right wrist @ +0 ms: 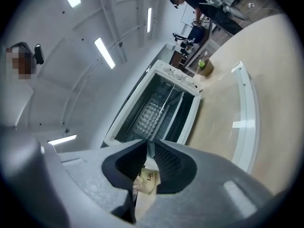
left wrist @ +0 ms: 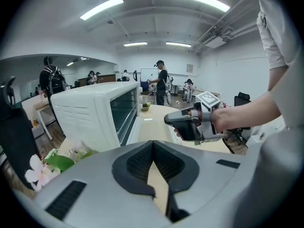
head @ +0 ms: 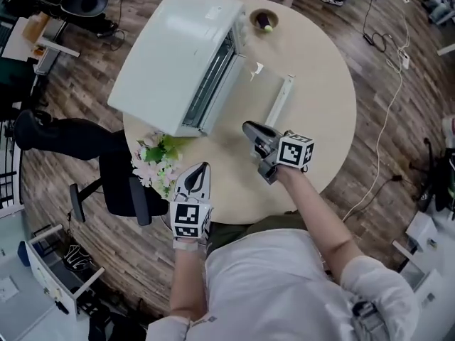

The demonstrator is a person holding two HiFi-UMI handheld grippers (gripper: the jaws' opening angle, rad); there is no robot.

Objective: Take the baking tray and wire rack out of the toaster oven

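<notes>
**Round beige table [head: 320, 84] on wood-plank floor [head: 398, 105], in an open office with ceiling strip lights [left wrist: 102, 7] and people [left wrist: 161, 80] standing far behind.**

White toaster oven [head: 178, 48] on the table, glass door [head: 266, 94] folded down flat. Baking tray [right wrist: 145, 113] and wire rack [right wrist: 167, 101] inside the cavity. Left gripper [head: 204, 167] near the flowers [head: 158, 163], tips pressed together, empty. Right gripper [head: 247, 127] before the door, jaws a slit apart, gripping nothing. Small bowl [head: 264, 20] beside the oven. Only legible writing: "Lif", on a pale item [right wrist: 147, 179] glimpsed behind the right jaws.
</notes>
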